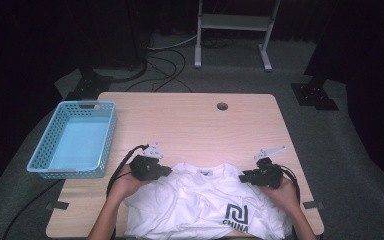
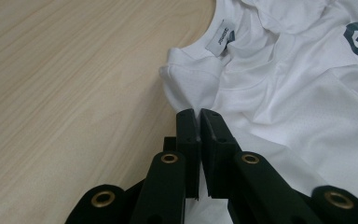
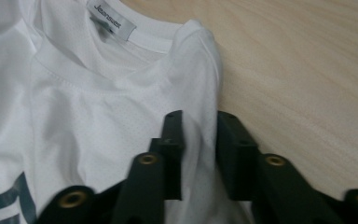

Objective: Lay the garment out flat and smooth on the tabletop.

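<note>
A white T-shirt with a dark logo and the word CHINA lies crumpled at the table's near edge, collar and label pointing away from me. My left gripper is at the shirt's left shoulder. In the left gripper view its jaws are pressed together on the shoulder edge of the T-shirt. My right gripper is at the right shoulder. In the right gripper view its jaws stand apart with a raised fold of the T-shirt running between them.
A light blue perforated basket overhangs the table's left edge. The wooden table has a round cable hole near its far edge. Cables and a white stand's legs are on the floor beyond.
</note>
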Demonstrator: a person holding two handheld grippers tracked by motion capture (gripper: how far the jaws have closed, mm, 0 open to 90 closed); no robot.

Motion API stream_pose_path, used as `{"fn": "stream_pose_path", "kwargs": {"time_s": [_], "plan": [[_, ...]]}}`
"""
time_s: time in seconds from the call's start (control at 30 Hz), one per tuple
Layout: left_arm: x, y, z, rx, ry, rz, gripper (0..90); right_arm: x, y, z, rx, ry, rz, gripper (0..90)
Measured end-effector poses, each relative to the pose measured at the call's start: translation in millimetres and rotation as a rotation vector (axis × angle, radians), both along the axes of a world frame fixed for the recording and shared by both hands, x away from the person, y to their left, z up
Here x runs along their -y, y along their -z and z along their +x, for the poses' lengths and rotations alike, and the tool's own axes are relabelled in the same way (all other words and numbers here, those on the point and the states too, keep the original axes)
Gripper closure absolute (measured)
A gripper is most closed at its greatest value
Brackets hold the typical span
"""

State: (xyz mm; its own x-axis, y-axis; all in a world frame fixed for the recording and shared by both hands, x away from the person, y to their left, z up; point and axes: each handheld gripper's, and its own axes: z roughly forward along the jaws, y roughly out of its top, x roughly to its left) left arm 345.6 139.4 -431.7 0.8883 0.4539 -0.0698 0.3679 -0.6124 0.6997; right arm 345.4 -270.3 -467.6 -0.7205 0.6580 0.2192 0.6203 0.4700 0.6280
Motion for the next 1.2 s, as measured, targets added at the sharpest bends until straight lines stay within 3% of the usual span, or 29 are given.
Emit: {"fn": "stream_pose_path", "kwargs": {"time_s": [0.03, 0.23, 0.47, 0.63, 0.73, 0.97, 1.2], "plan": [[-1.0, -0.2, -0.5, 0.005, -0.003, -0.001, 86.4, -1.4, -0.8, -1.1, 0.018, -0.010, -0.008, 85.6], [-0.9, -7.6, 1.8, 0.030, -0.017, -0.012, 86.5, -4.3, -20.2, -4.7, 0.085, -0.013, 0.004, 87.2], [2.9, -29.7, 20.7, 0.067, -0.051, -0.035, 86.5, 2.4, -57.3, 0.0, 0.148, 0.014, 0.002, 87.2], [10.2, -50.8, 26.2, 0.111, -0.048, -0.052, 86.5, 9.4, -84.8, 5.6, 0.187, 0.043, 0.069, 87.2], [14.2, -49.2, 24.2, 0.110, -0.042, -0.044, 86.4, 8.3, -85.4, 5.7, 0.189, 0.039, 0.083, 87.1], [14.1, -38.2, 15.5, 0.082, -0.041, -0.052, 86.4, 10.6, -69.8, -1.4, 0.168, 0.007, 0.124, 87.0], [16.4, -41.5, 2.2, 0.090, -0.020, -0.083, 86.3, 12.5, -73.5, -11.9, 0.179, -0.033, 0.176, 87.0]]}}
